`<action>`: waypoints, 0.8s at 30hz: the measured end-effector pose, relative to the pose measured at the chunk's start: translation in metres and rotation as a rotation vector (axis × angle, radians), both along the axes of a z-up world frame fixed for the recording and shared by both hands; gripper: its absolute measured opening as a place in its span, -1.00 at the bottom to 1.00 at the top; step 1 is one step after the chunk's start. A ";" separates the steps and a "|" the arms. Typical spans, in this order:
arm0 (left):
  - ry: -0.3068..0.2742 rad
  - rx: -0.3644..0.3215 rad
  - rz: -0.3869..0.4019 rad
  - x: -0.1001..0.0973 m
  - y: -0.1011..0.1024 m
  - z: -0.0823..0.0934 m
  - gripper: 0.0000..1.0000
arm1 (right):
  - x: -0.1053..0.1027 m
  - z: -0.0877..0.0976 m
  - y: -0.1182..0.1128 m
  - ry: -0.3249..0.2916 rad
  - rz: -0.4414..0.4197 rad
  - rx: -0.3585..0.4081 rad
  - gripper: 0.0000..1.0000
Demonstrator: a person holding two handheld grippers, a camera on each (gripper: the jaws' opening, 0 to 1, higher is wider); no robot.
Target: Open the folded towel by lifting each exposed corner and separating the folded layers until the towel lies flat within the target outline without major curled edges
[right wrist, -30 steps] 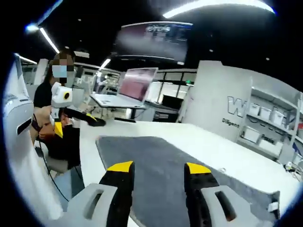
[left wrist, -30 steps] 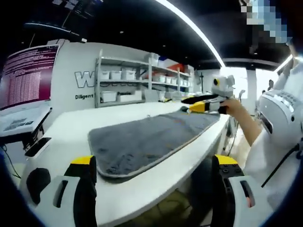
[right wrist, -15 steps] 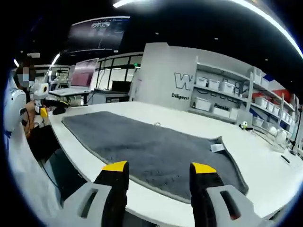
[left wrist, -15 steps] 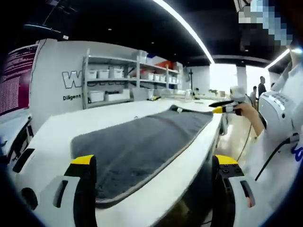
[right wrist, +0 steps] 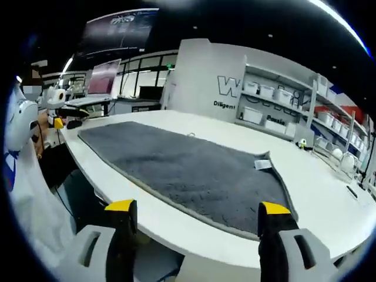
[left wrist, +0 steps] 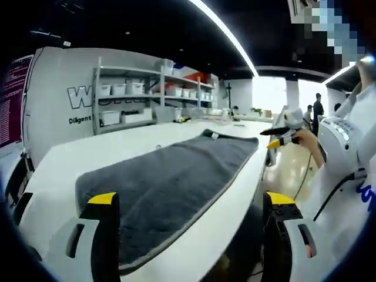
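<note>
The dark grey plush towel with a paler stitched border (left wrist: pixel 170 176) lies spread lengthwise on the long white table (left wrist: pixel 70 161), close to the table's near edge and running along it. In the right gripper view the same towel (right wrist: pixel 188 170) looks like 1 flat layer, with a small white label (right wrist: pixel 262 164) showing at its far end and the corner there slightly turned. No fold line or doubled layer is visible in either view, and no target outline can be made out on the tabletop, so whether the cloth sits inside it cannot be told.

As a judgement, the unfolding itself appears finished or almost so; what may remain is smoothing the labelled corner and checking the edges for curl.

The left gripper (left wrist: pixel 191 202) is held off the near end of the towel, its 2 yellow-tipped jaws spread wide with nothing between them. The right gripper (right wrist: pixel 197 211) is held off the table's long edge, likewise spread wide and empty; it also appears far off in the left gripper view (left wrist: pixel 276 138), held in a hand past the towel's other end.

Beyond the table stand white wall shelves with white storage bins (right wrist: pixel 282 103) and a white wall with lettering (left wrist: pixel 82 97).
</note>
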State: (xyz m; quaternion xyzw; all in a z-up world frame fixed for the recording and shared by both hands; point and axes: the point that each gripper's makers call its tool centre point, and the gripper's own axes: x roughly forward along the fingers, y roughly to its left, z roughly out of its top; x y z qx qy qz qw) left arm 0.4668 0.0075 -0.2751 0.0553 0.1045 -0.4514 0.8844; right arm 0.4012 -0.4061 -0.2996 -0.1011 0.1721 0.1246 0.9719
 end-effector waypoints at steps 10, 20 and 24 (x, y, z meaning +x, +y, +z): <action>0.005 0.004 0.028 0.003 0.003 -0.001 0.99 | 0.009 -0.020 0.005 0.097 0.127 -0.103 0.99; 0.016 0.013 0.020 0.004 -0.002 -0.004 0.99 | 0.061 0.021 -0.010 -0.002 0.283 -0.033 0.99; 0.014 0.011 0.023 0.004 -0.001 -0.002 0.99 | 0.090 0.027 -0.014 0.034 0.372 -0.053 0.99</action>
